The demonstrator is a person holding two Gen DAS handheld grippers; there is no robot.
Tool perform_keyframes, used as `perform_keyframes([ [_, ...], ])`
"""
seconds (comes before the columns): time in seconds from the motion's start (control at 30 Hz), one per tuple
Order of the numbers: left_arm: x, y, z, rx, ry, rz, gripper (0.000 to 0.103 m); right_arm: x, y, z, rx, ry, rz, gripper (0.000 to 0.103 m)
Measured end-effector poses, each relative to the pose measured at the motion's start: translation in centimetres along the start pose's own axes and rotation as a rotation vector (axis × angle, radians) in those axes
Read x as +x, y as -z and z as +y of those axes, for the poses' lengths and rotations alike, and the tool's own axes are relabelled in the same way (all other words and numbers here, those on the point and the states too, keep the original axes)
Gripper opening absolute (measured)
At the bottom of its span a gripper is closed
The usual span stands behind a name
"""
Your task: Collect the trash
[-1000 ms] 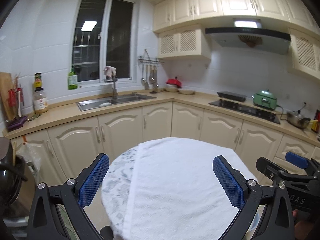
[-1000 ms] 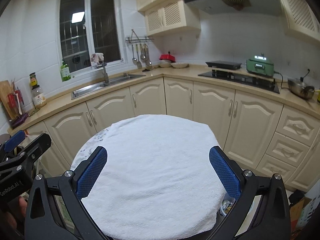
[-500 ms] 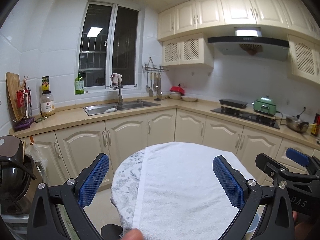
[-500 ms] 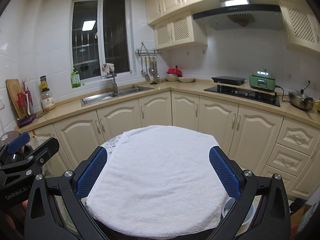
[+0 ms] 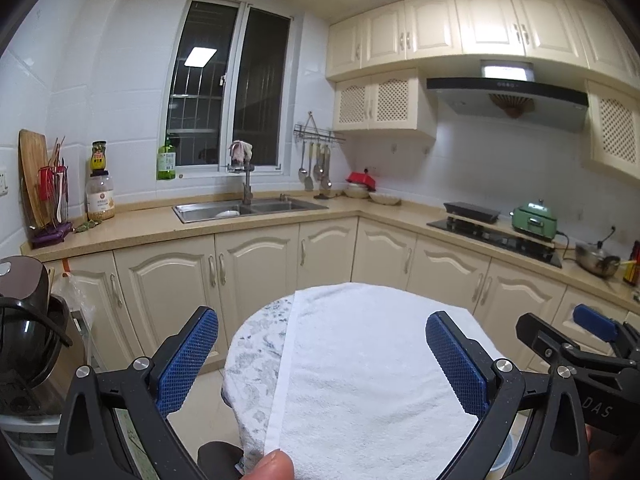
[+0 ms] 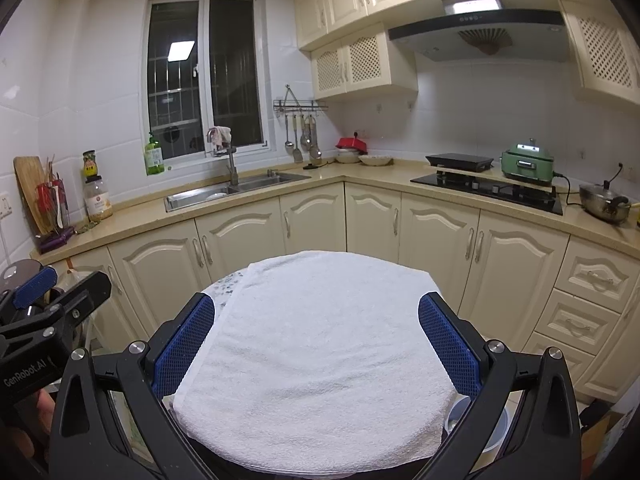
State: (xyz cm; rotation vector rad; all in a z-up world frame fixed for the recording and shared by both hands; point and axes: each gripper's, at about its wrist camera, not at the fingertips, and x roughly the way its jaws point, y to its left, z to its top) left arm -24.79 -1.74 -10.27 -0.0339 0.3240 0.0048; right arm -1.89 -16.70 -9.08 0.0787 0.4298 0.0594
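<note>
Trash is not seen yet; left gripper (image 5: 320, 364) and right gripper (image 6: 316, 346) gape wide, empty, must look for some

Your left gripper (image 5: 322, 364) is held level with its jaws spread wide and nothing between the blue pads. Your right gripper (image 6: 316, 350) sits just beside it, jaws equally wide and empty. A fingertip (image 5: 272, 465) of yours pokes in at the lower edge of the left view.
</note>
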Motion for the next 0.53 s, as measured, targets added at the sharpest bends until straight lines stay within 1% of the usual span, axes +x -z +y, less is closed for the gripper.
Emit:
perform_keyframes([
  [0.2, -0.1, 0.6, -0.9, 0.021, -0.004, -0.005, 0.102, 0.5, 0.3, 0.2, 0.001, -0.005, 0.011, 0.103],
  [0.53, 0.1, 1.3, -1.4, 0.006, -0.009, -0.015, 0.102, 1.0, 0.4, 0.1, 0.009, -0.004, 0.02, 0.103],
])
